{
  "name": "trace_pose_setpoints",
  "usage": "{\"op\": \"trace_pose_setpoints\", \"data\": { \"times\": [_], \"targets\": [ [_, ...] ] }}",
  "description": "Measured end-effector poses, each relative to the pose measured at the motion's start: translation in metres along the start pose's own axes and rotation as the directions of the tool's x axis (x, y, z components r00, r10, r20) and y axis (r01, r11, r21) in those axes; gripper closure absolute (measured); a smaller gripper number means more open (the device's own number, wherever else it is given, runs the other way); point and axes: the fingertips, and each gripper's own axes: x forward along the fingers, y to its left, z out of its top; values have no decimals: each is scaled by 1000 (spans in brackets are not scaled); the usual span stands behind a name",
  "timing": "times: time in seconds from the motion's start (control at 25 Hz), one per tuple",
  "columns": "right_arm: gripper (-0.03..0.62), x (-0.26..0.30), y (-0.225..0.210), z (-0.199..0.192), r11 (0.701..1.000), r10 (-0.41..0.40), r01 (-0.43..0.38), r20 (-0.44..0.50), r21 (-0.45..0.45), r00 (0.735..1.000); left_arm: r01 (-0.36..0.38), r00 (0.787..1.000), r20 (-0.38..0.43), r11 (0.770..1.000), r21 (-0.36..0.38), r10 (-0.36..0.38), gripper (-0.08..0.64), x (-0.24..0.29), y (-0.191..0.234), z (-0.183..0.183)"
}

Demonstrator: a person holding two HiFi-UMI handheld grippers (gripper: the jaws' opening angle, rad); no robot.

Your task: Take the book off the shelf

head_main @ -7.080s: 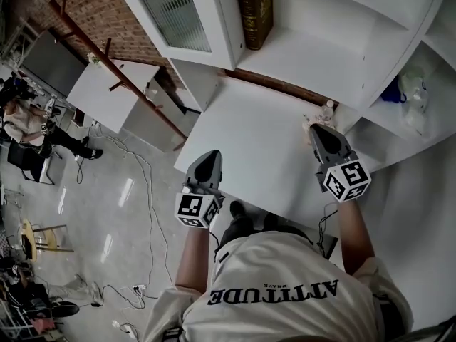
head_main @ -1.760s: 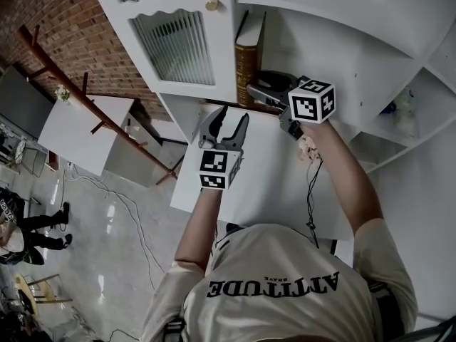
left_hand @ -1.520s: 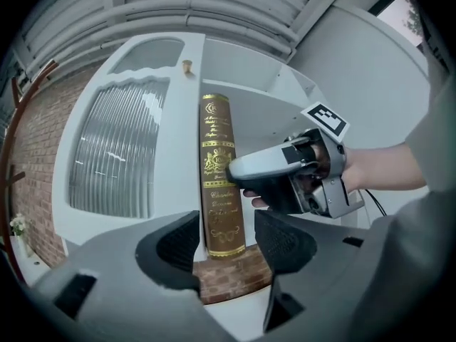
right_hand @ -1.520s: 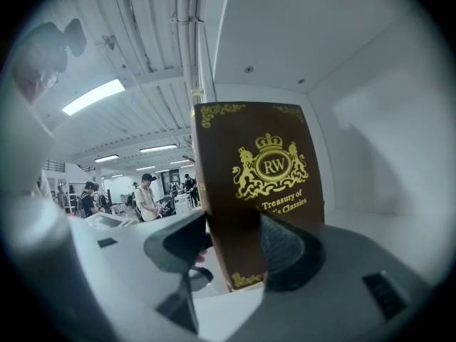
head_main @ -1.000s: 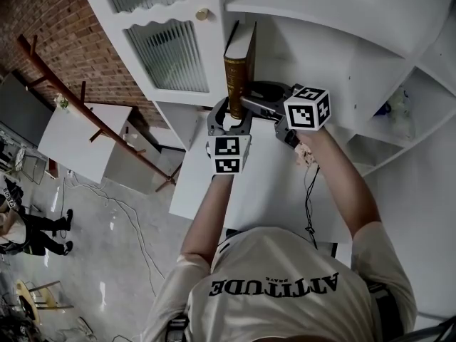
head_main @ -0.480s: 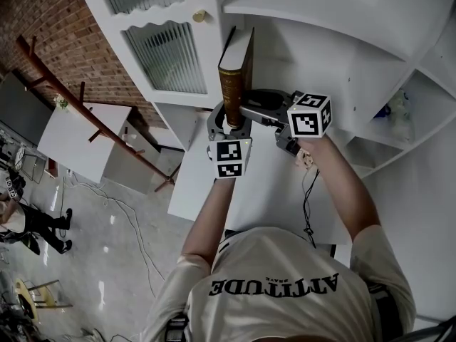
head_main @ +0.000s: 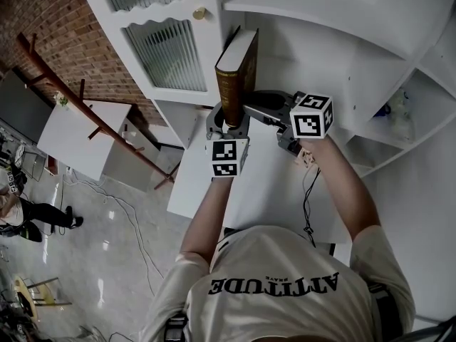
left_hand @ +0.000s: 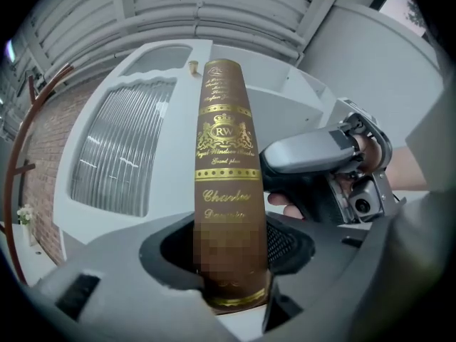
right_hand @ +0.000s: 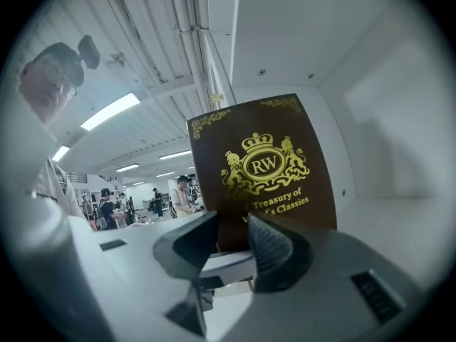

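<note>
Brown book [head_main: 229, 84]: gold-lettered spine, and it's tipped at a slant in the white shelf [head_main: 342, 55], right beside the ribbed-glass cabinet door [head_main: 174, 45].
Left gripper [head_main: 227, 121]: in from below, jaws wide around the foot of the spine and just been closing. One pad touches the book, a dark gap shows on the other side, so no clamp.
Right gripper [head_main: 251, 104]: reaching in from the right, jaws just been narrowing. There's a slit between them, tips up by the cover, nothing pinched.
Table [head_main: 263, 184]: white, under both forearms.
</note>
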Motion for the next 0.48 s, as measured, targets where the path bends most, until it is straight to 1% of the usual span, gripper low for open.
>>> {"op": "trace_pose_setpoints", "data": {
  "times": [0.16, 0.32, 0.48],
  "targets": [
    [453, -7, -3, -1, 1000, -18, 18, 18, 8, 1000, 34, 999, 19, 999, -20, -33, 336, -8, -3, 3],
    [453, -12, -2, -2, 999, -34, 34, 33, 10, 999, 44, 999, 26, 998, -38, -43, 337, -17, -4, 3],
    [453, -9, 1, -8, 999, -36, 36, 28, 17, 999, 59, 998, 29, 996, -65, -57, 338, -29, -4, 4]
  ]
}}
